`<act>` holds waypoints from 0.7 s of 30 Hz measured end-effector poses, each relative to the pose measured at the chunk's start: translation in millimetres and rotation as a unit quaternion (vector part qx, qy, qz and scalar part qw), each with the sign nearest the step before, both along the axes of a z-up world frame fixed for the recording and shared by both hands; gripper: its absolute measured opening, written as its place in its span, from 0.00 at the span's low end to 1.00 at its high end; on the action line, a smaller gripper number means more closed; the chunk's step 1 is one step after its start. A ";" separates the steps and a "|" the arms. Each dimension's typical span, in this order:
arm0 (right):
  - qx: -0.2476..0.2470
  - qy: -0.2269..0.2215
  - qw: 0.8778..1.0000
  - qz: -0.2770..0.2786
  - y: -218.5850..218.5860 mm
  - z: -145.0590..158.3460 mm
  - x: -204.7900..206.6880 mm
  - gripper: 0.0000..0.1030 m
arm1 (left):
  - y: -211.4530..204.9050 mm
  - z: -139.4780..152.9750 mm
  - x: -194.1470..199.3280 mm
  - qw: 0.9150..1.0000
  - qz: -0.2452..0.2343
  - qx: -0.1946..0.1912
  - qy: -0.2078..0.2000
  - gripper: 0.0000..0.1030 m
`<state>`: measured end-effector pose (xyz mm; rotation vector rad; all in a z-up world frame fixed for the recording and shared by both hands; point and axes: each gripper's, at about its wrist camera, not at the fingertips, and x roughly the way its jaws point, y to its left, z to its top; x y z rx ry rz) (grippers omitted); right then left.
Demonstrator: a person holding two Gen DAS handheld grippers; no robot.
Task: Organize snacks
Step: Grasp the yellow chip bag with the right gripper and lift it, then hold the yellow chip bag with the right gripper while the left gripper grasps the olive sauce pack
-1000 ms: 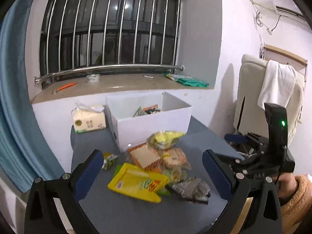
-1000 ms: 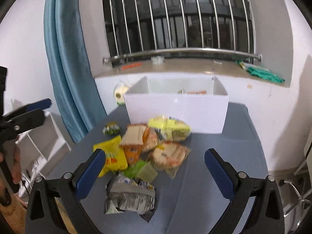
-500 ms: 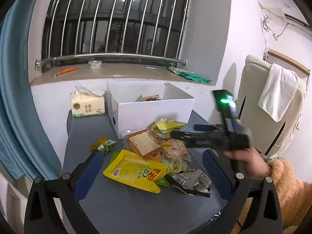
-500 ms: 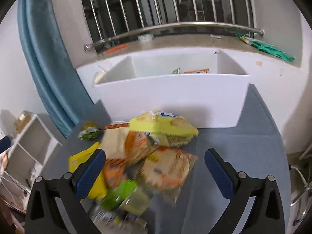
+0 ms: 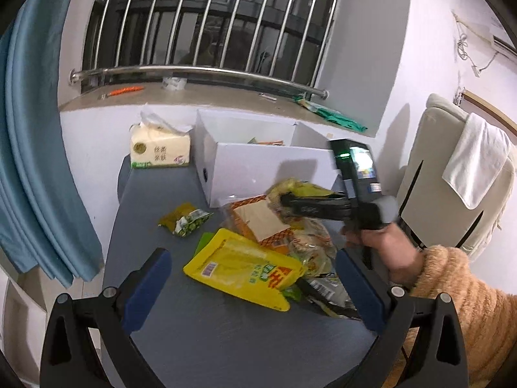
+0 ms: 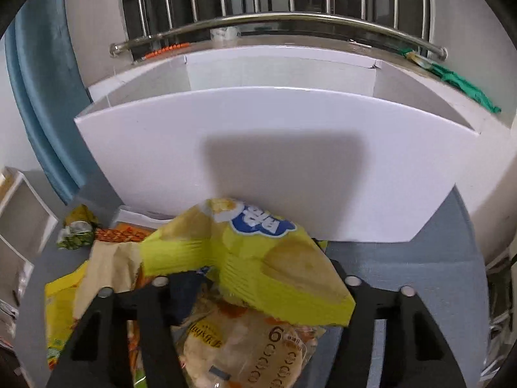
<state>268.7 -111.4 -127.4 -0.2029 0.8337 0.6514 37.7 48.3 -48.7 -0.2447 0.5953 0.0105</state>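
I see the white box at the back of the grey tabletop, with a few wrappers inside that I can barely make out over its wall. In front of it sits the snack pile: a yellow chip bag on top, a flatbread pack under it, a flat yellow pouch and a small green packet off to one side. My right gripper has its jaws closing around the chip bag, which lies between them, just before the box wall. My left gripper hangs with jaws released over the pouch. A tissue pack stands beside the box.
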 end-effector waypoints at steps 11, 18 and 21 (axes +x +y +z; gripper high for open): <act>0.139 -0.009 0.990 0.003 -82.8 58.4 -48.5 0.60 | 46.1 -40.8 74.7 0.997 0.009 -0.020 0.072 1.00; 0.201 -0.029 0.979 0.008 -127.6 89.2 -85.6 0.60 | 71.7 -69.0 128.3 0.992 0.018 -0.015 0.122 1.00; 0.199 -0.038 0.979 0.012 -131.0 94.6 -93.9 0.60 | 74.6 -81.6 146.4 0.990 0.017 0.002 0.143 0.99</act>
